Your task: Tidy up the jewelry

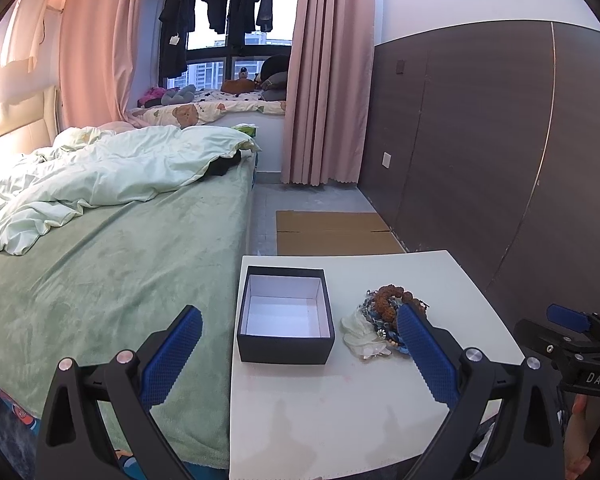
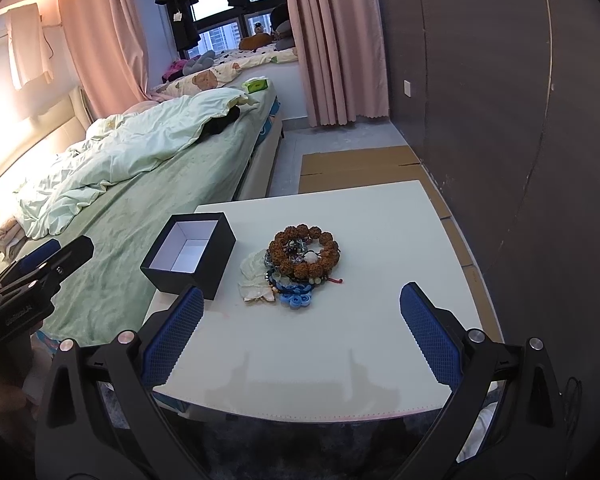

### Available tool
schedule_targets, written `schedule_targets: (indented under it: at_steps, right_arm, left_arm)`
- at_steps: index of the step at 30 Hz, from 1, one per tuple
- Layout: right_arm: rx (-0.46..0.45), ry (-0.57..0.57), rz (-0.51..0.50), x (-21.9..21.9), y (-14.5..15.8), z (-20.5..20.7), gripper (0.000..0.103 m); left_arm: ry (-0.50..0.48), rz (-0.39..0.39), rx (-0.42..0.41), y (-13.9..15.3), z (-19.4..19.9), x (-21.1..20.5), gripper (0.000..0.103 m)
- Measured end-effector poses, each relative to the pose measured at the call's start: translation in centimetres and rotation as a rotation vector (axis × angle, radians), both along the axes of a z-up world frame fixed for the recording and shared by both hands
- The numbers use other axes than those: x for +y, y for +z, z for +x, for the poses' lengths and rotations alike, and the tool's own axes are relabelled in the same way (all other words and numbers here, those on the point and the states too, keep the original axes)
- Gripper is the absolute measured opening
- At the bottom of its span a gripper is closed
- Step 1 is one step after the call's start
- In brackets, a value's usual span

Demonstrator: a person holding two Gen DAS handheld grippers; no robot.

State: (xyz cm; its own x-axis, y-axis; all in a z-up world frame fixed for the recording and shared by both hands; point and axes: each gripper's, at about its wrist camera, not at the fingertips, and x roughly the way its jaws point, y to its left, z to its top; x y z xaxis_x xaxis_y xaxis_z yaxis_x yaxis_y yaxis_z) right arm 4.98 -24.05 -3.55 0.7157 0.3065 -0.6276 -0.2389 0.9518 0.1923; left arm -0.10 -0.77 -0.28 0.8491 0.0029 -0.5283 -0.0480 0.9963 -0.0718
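Note:
A black box (image 1: 286, 316) (image 2: 189, 254) with a white inside stands open and empty on the white table (image 1: 332, 408) (image 2: 324, 336). To its right lies a jewelry pile (image 1: 384, 320) (image 2: 296, 268): a brown bead bracelet (image 2: 304, 254) on top, blue flowers (image 2: 297, 300) and pale shell pieces (image 2: 254, 276) beneath. My left gripper (image 1: 300, 326) is open, hovering before the box; its right finger covers part of the pile. My right gripper (image 2: 302, 310) is open, just short of the pile, holding nothing.
A bed (image 1: 112, 248) with green sheet and rumpled duvet runs along the table's left side. Flattened cardboard (image 1: 332, 232) lies on the floor beyond the table. A dark panelled wall (image 1: 500, 140) stands to the right. A hand (image 1: 584, 436) holds the right gripper's handle.

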Motion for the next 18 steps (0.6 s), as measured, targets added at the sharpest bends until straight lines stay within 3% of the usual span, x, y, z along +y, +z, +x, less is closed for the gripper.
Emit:
schedule_targets:
  at_steps: [18]
  right_arm:
    - [-0.002,-0.015,-0.008,-0.41,-0.23,-0.80,0.098]
  left_arm:
    - [0.000,0.002,-0.007,-0.17,-1.00,-0.51,0.095]
